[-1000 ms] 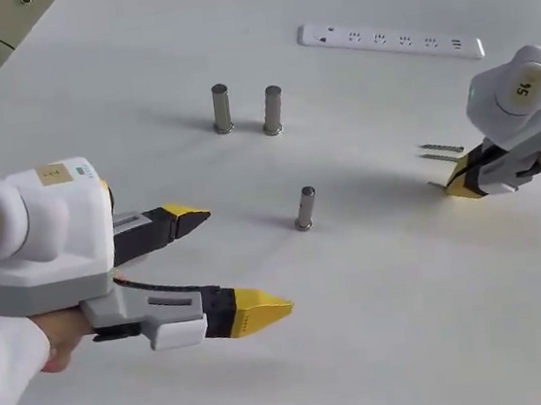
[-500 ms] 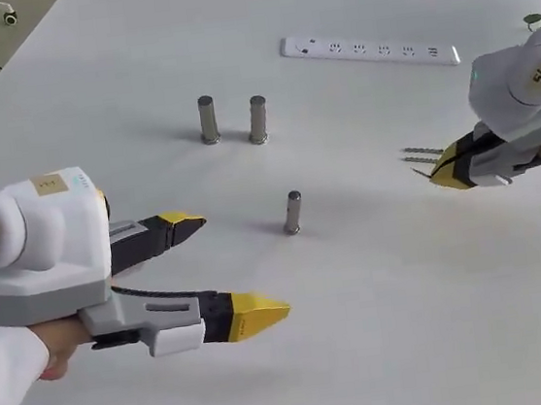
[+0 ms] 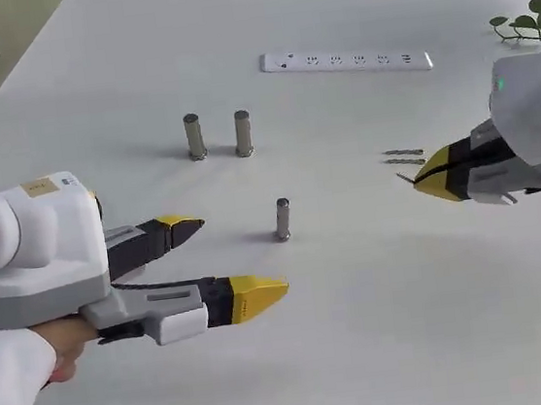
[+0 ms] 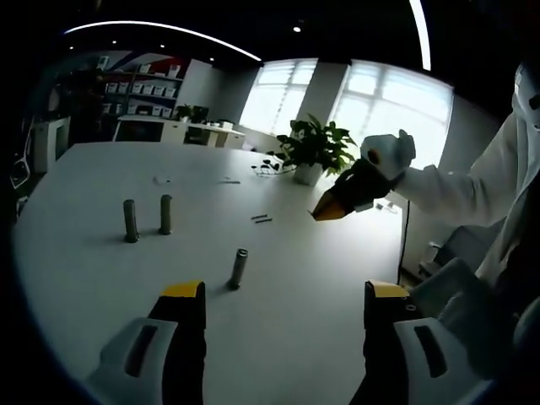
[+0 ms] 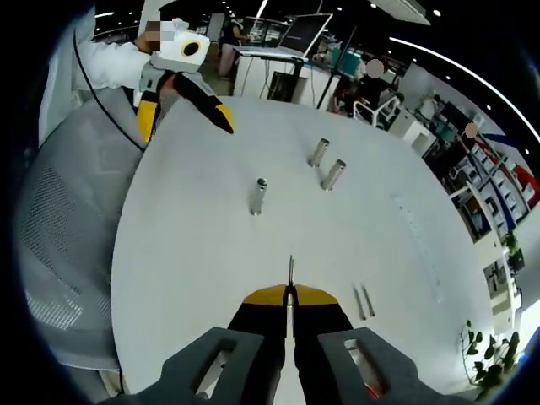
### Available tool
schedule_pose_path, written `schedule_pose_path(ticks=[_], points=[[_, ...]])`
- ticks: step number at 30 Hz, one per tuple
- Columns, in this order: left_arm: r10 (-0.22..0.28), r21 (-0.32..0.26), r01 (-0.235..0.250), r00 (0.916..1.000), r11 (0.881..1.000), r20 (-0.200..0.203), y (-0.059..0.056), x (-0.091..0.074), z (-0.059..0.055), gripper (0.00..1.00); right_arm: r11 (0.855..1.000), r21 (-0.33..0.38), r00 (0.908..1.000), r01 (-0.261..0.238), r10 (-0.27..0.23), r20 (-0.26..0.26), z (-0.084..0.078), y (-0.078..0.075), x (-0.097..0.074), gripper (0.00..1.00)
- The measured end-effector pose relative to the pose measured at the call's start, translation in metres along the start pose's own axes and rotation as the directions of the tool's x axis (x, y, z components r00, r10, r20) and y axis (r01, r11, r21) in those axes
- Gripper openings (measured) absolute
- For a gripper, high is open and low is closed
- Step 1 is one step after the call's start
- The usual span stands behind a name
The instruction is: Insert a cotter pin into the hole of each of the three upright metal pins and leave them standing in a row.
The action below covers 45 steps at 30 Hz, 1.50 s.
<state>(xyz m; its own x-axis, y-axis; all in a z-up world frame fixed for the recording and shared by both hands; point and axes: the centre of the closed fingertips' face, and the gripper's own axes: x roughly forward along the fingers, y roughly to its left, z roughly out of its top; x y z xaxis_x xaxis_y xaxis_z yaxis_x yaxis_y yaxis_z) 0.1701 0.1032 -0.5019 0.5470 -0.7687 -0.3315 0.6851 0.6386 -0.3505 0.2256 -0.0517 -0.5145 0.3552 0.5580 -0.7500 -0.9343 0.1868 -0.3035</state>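
Observation:
Three upright metal pins stand on the white table: two side by side (image 3: pixel 194 136) (image 3: pixel 243 132) and one alone nearer me (image 3: pixel 283 219). My right gripper (image 3: pixel 420 178) hovers to the right of them, shut on a thin cotter pin (image 5: pixel 290 272) that sticks out past its tips. Two more cotter pins (image 3: pixel 404 157) lie flat just behind it. At the lower left my left gripper (image 3: pixel 223 259) is held open with nothing between its jaws, short of the lone pin (image 4: pixel 240 268). The left gripper view also takes in the right gripper (image 4: pixel 325 207).
A white power strip (image 3: pixel 345 60) lies at the back of the table. A small plant (image 3: pixel 529 22) sits at the far right edge. A grey mesh chair (image 5: pixel 67 228) stands beside the table in the right gripper view.
My right gripper has come up off the table with one cotter pin in it, leaving two lying there. The left gripper has stayed open in place. The head camera has shifted.

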Motion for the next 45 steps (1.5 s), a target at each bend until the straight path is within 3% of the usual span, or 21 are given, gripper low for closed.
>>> schedule_pose_path(ticks=[9, 17, 30, 45], points=[[-0.038, -0.038, 0.038, 0.9992, 0.999, 0.013, -0.011, 0.005, 0.009, 0.7, 0.998, -0.047, 0.9969, 0.043, -0.04, 0.068, 0.021, 0.025, -0.01, 0.0], [-0.089, -0.102, 0.089, 0.996, 0.991, 0.009, -0.023, 0.01, 0.013, 0.59, 0.987, -0.138, 0.99, 0.083, -0.066, 0.124, 0.043, 0.047, -0.009, 0.0], [-0.166, -0.141, 0.162, 0.986, 0.977, -0.015, -0.043, 0.018, 0.017, 0.39, 0.962, -0.256, 0.989, 0.095, -0.062, 0.134, 0.067, 0.067, -0.005, 0.0], [-0.215, -0.173, 0.206, 0.9761, 0.963, -0.034, -0.057, 0.024, 0.013, 0.21, 0.951, -0.297, 0.988, 0.088, -0.046, 0.147, 0.08, 0.084, 0.001, 0.0]])
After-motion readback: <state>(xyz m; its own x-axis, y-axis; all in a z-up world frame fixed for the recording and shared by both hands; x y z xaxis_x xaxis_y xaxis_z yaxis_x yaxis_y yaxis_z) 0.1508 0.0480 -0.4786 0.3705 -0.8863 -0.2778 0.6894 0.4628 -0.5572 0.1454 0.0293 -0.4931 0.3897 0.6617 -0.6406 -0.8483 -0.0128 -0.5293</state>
